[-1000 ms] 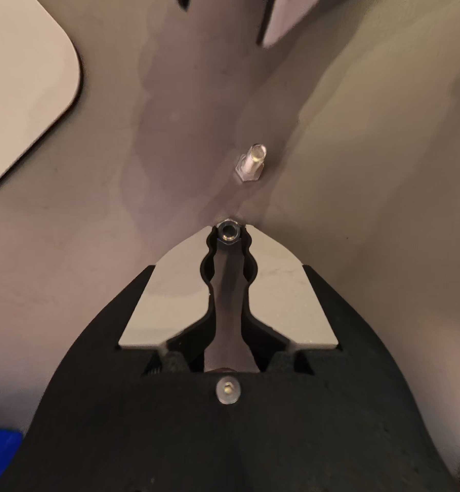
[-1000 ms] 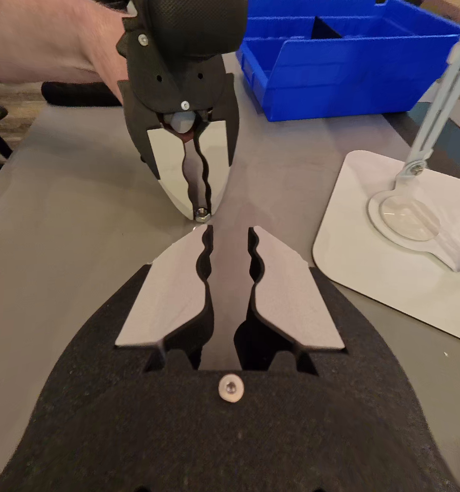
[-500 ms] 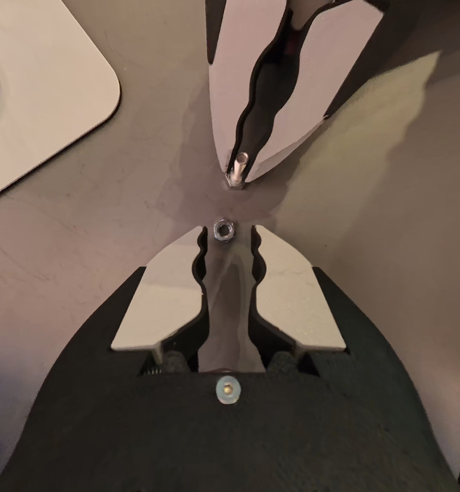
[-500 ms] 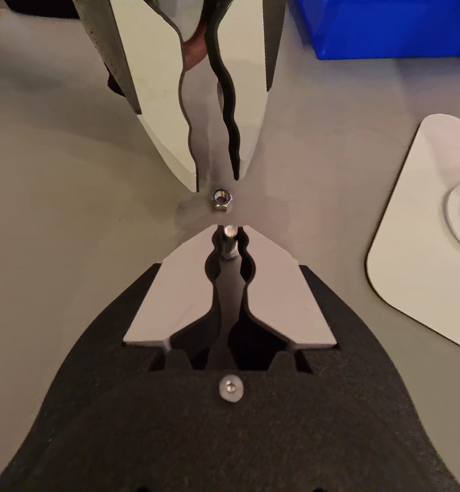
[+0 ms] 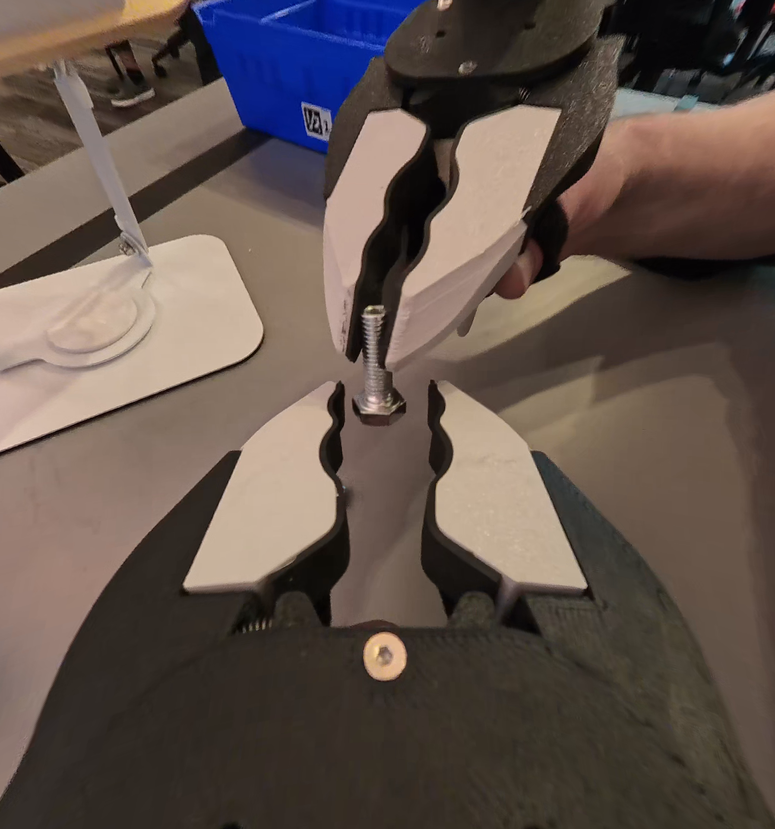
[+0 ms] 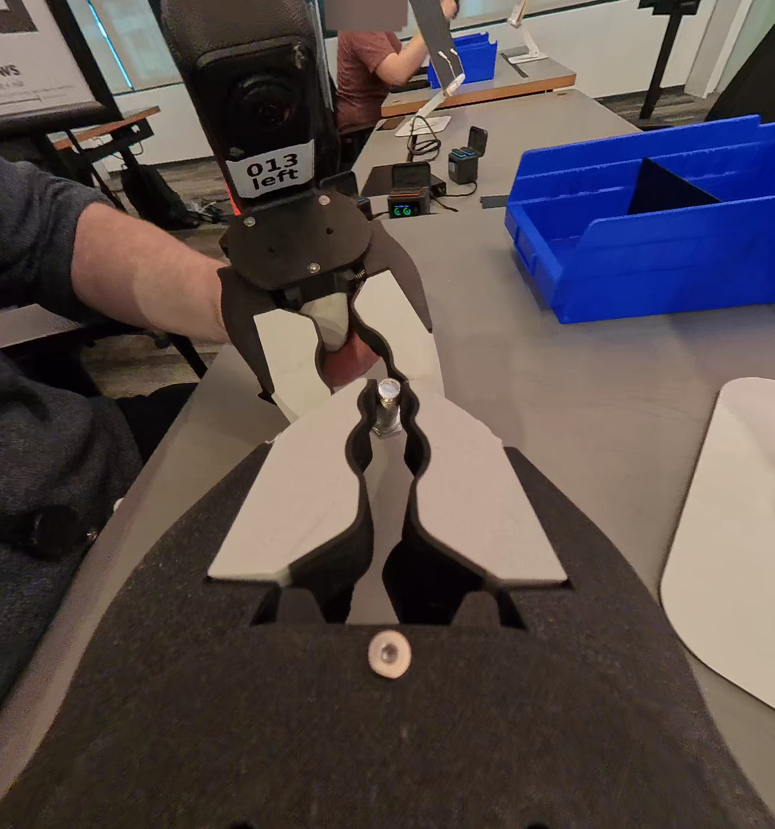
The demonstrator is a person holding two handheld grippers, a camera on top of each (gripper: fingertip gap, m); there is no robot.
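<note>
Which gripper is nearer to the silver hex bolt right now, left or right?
Right. The right gripper is shut on the bolt by its threaded shank. The left gripper is open, its fingers flanking the bolt's head without touching it.

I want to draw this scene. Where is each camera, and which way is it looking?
Left wrist view: sits on the left gripper, open, looking along its fingers at the right gripper clamping a bolt; a hand shows.
Right wrist view: sits on the right gripper, facing the left gripper and a forearm.
Both show the bolt, blue bin and grey table.
</note>
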